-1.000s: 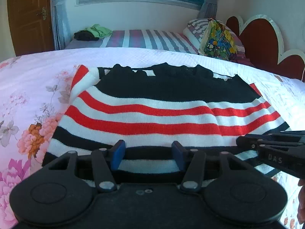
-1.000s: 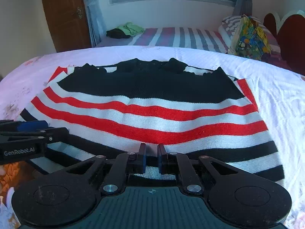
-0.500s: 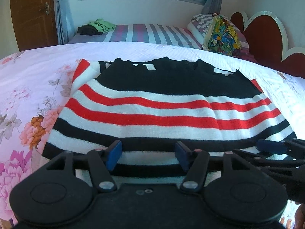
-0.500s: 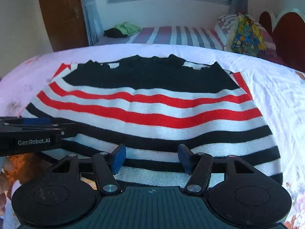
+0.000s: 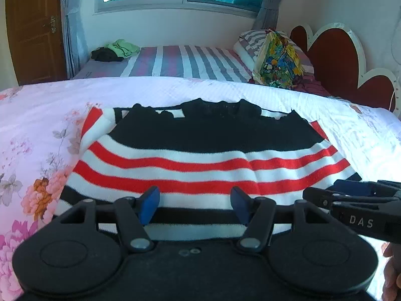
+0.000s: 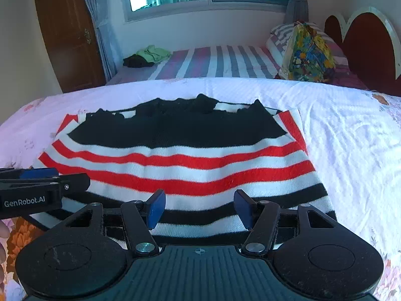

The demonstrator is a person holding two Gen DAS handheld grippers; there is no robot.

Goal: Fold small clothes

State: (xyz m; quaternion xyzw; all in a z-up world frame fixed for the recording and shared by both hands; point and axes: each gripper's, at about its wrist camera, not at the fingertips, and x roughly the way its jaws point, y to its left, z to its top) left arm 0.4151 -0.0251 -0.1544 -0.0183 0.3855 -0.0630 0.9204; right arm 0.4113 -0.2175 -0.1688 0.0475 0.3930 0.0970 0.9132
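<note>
- Left wrist view, bottom centre: the left gripper (image 5: pixel 195 202) has its blue pads apart, a little wider than a second ago, with nothing pinched between them; they hang above the near hem of the striped sweater (image 5: pixel 200 155).
- Right wrist view, bottom centre: the right gripper (image 6: pixel 199 208) was pinched shut on the hem a second ago; its jaws have just been opening and now stand apart, the knit lying loose below them.
- Each gripper shows at the lower edge of the other's view, side-on, just beside the sweater's near corners.
- Compared with the earlier frame, the sweater sits lower and farther from both cameras, flat in the middle of the frame, its black part toward the top, red and white stripes below.
- Under it spreads the floral bedspread (image 5: pixel 37 130), pink flowers at the left edge.
- Beyond, in the upper part of the frame, a striped bed (image 5: pixel 180 60) carries a green and dark clothes pile (image 5: pixel 115 50) at its left and a colourful bag (image 5: pixel 278 60) at its right.
- A red heart-shaped headboard (image 5: pixel 333 57) stands at the upper right; a wooden door (image 5: pixel 32 25) at the upper left.
</note>
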